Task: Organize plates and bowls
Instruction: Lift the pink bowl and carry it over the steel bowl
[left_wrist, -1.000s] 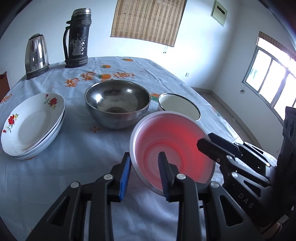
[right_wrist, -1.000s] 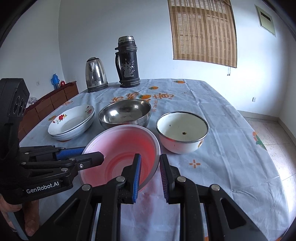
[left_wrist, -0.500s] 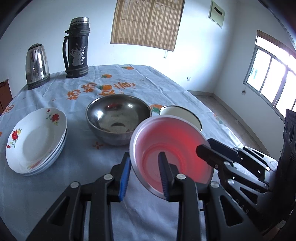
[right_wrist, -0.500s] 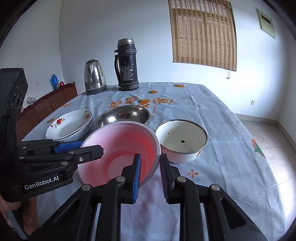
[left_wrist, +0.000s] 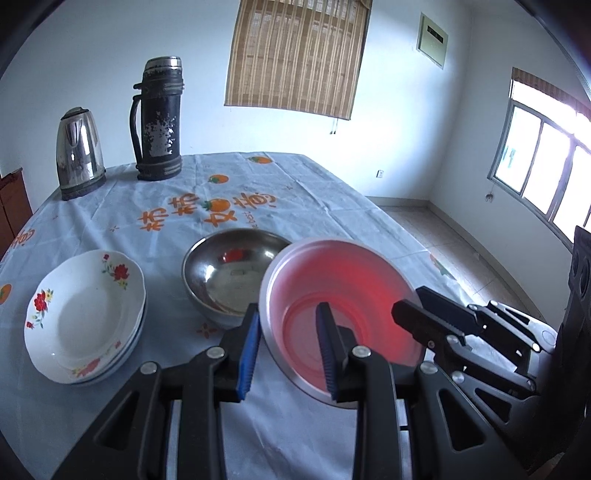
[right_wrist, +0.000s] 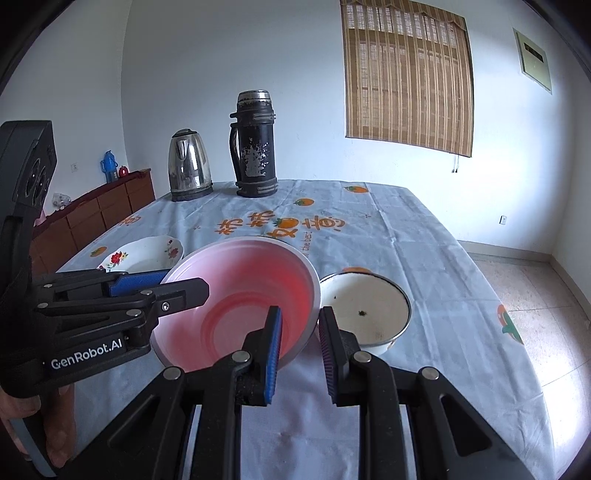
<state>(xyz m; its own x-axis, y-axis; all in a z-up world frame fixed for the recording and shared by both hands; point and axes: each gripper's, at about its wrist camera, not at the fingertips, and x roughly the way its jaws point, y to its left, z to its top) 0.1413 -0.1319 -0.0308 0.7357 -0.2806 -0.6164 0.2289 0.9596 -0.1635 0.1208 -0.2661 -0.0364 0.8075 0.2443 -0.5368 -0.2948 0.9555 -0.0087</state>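
Observation:
A pink plastic bowl (left_wrist: 340, 291) (right_wrist: 240, 295) is held in the air above the table, gripped on opposite rims by both grippers. My left gripper (left_wrist: 288, 347) is shut on its left rim and my right gripper (right_wrist: 299, 343) is shut on its right rim. Below and behind it stands a steel bowl (left_wrist: 229, 273). A stack of white flowered plates (left_wrist: 81, 314) (right_wrist: 147, 254) lies at the left. A white enamel bowl (right_wrist: 365, 310) stands on the right, hidden in the left wrist view.
A steel kettle (left_wrist: 79, 151) (right_wrist: 189, 170) and a black thermos (left_wrist: 159, 118) (right_wrist: 255, 144) stand at the far end of the table, which has a blue cloth (left_wrist: 295, 192). A wooden sideboard (right_wrist: 92, 218) is at the left. The table's right edge drops to the floor (right_wrist: 524, 291).
Both grippers have lifted the pink bowl higher above the table. It now covers more of the steel bowl and hides the enamel bowl in the left wrist view.

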